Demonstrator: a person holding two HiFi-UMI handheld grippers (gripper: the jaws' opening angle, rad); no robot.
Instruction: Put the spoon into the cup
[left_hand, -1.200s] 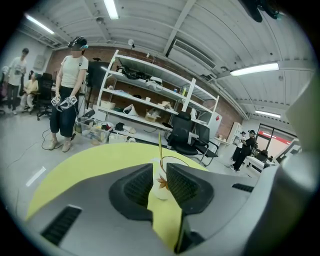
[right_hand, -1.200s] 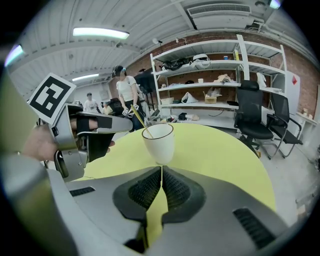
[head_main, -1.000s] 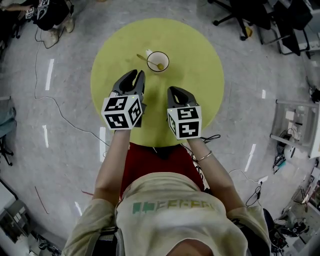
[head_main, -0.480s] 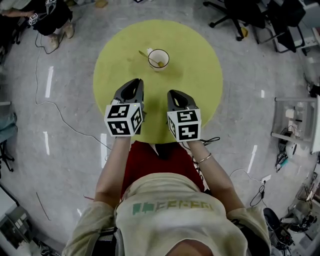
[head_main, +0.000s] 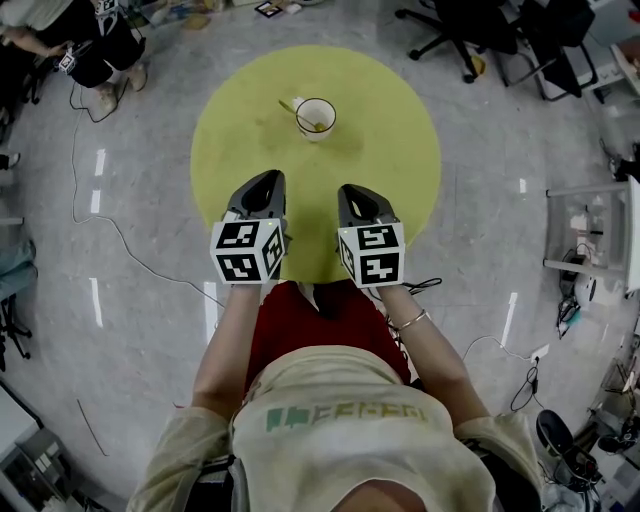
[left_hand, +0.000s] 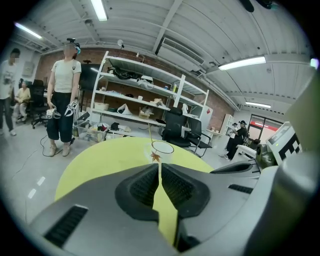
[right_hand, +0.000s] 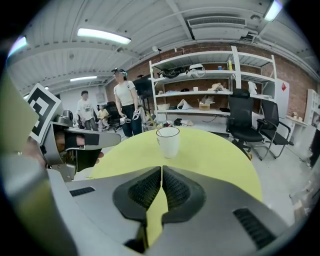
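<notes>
A white cup (head_main: 316, 119) stands on the far part of the round yellow table (head_main: 385, 150). A gold spoon (head_main: 300, 111) rests inside it, its handle leaning out over the left rim. The cup (right_hand: 168, 141) shows ahead in the right gripper view, and the cup (left_hand: 162, 150) with a leaf print sits just beyond the jaws in the left gripper view. My left gripper (head_main: 263, 182) and right gripper (head_main: 354, 193) hover side by side over the table's near half, well short of the cup. Both are shut with nothing between the jaws.
Office chairs (head_main: 470, 35) stand on the floor at the upper right. A cable (head_main: 110, 215) trails across the floor at the left. A person (left_hand: 64, 90) holding grippers stands beyond the table, with metal shelving (left_hand: 145, 107) behind.
Both grippers have drawn back toward me, away from the cup, the left one more. The left jaws stood open a second ago and are shut now. The spoon stays in the cup.
</notes>
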